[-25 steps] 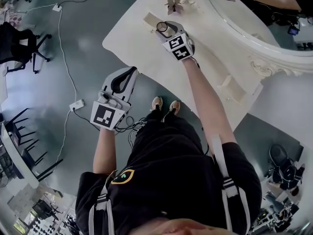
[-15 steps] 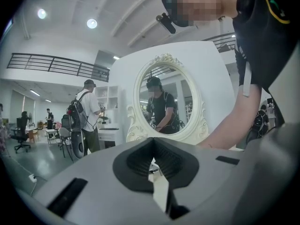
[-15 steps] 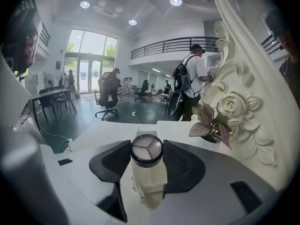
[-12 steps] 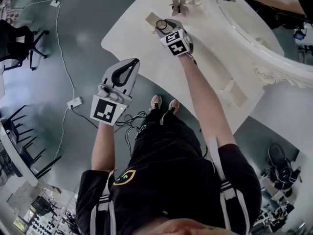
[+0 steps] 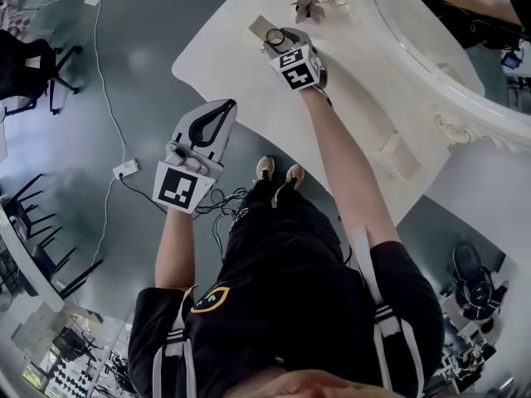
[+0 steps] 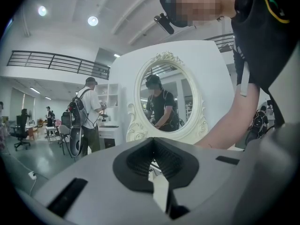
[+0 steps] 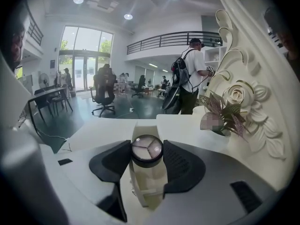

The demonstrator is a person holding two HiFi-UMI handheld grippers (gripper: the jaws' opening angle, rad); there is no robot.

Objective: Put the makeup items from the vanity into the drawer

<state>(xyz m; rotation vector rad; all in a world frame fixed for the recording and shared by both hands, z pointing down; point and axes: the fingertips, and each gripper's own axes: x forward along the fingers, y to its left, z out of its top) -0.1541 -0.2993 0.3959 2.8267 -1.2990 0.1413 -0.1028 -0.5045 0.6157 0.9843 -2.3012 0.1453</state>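
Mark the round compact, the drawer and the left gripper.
round compact (image 7: 147, 149), right gripper view, centre of its lid.
drawer (image 7: 134, 184), right gripper view, the wall at the picture's left.
left gripper (image 5: 226, 106), head view, where its fingertips meet.

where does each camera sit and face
Head view: on head, steeply down at vanity; torso, arms, shoes, left tongs, right tongs.
Left gripper view: on left tongs, level toward mirror; shut jaws, forearm.
Right gripper view: on right tongs, down into drawer; jaws gripping compact.
Head and right gripper views share the compact and drawer.
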